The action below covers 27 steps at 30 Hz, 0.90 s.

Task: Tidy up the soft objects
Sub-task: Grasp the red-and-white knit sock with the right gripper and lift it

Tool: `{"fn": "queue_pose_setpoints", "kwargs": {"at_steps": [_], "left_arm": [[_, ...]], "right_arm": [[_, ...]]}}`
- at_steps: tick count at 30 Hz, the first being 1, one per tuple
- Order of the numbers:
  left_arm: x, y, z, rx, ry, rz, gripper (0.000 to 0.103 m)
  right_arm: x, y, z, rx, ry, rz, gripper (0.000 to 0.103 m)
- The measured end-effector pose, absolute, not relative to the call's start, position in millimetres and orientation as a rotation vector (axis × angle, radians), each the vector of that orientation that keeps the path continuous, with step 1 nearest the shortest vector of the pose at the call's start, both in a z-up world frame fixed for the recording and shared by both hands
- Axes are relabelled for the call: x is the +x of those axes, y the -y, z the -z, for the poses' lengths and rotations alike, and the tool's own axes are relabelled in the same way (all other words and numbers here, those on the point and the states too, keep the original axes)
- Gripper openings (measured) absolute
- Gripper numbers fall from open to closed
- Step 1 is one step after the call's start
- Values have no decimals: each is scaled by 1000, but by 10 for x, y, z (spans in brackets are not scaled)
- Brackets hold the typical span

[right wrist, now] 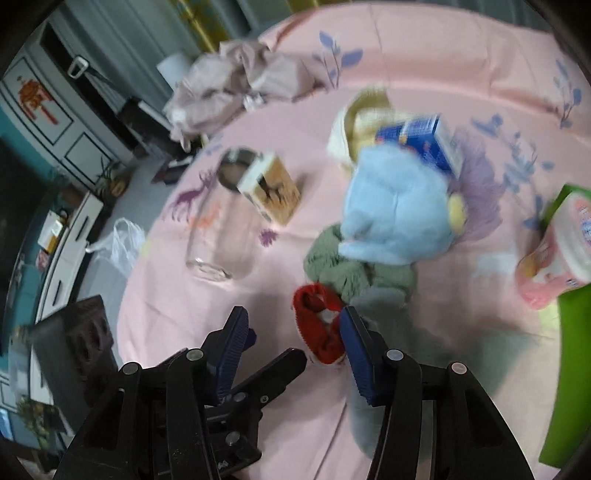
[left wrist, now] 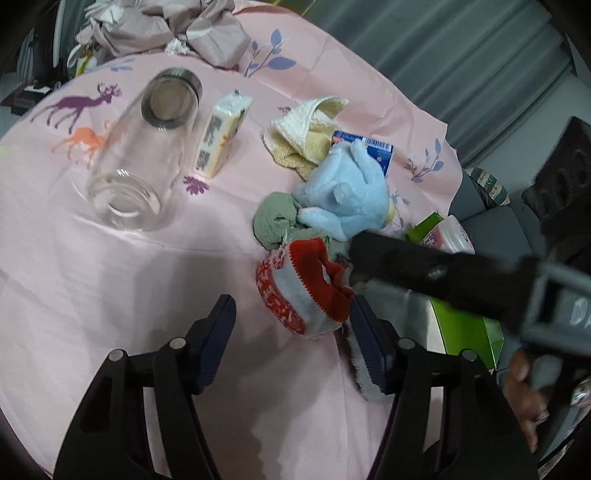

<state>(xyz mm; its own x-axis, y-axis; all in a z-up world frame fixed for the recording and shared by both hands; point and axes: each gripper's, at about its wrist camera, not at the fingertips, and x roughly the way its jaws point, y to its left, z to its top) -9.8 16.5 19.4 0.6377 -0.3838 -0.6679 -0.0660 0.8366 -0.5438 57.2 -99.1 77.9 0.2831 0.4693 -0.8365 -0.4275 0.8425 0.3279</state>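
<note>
The bench (left wrist: 74, 266) wears a pink cloth printed with deer and leaves. Well ahead of the left fingers (left wrist: 291, 345), at the far edge, lies a crumpled mauve sheet (left wrist: 155, 29). Ahead and left of them a clear jar (left wrist: 144, 151) lies on its side, a tissue pack (left wrist: 223, 134) just beside it. Ahead and right sits a blue plush (left wrist: 343, 188), with a yellow-white towel (left wrist: 306, 136) and a blue carton (left wrist: 364, 144) beyond it and a grey-green sock (left wrist: 277, 221) against its near side. Right of the fingers are a green box (left wrist: 465, 328) and a pink tub (right wrist: 557, 243).

A red-and-grey sock (left wrist: 299, 291) lies between the left fingers, which stand apart; its edge touches the right-hand pad, the other pad is clear. The right fingers (right wrist: 290, 354) are blurred and also apart, the sock's red cuff against one pad. A hand (left wrist: 524, 398) holds that gripper.
</note>
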Motion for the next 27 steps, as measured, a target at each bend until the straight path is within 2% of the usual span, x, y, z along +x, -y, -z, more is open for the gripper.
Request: {"fn": "queue_pose_setpoints", "kwargs": {"at_steps": [3, 5, 8, 11, 13, 16, 19, 27], "left_arm": [[-51, -131, -133, -563, -894, 188, 62], [-10, -107, -90, -561, -906, 182, 62], [52, -122, -23, -594, -932, 179, 61], [89, -123, -6, -615, -929, 190, 52], [97, -111, 1, -634, -924, 216, 40], [66, -101, -89, -621, -891, 220, 36], [-46, -142, -264, -581, -823, 221, 36], [-262, -323, -420, -545, -791, 186, 36]], "right_arm": [[721, 1007, -643, 76, -1187, -613, 53], [780, 1005, -559, 76, -1211, -604, 46], [811, 990, -417, 50, -1241, -595, 40], [843, 1004, -353, 49, -1243, -589, 35], [848, 1037, -344, 65, -1244, -593, 32], [803, 1065, -410, 94, -1223, -633, 31], [751, 1075, -550, 107, -1182, -679, 31], [586, 896, -676, 160, -1154, -797, 31]]}}
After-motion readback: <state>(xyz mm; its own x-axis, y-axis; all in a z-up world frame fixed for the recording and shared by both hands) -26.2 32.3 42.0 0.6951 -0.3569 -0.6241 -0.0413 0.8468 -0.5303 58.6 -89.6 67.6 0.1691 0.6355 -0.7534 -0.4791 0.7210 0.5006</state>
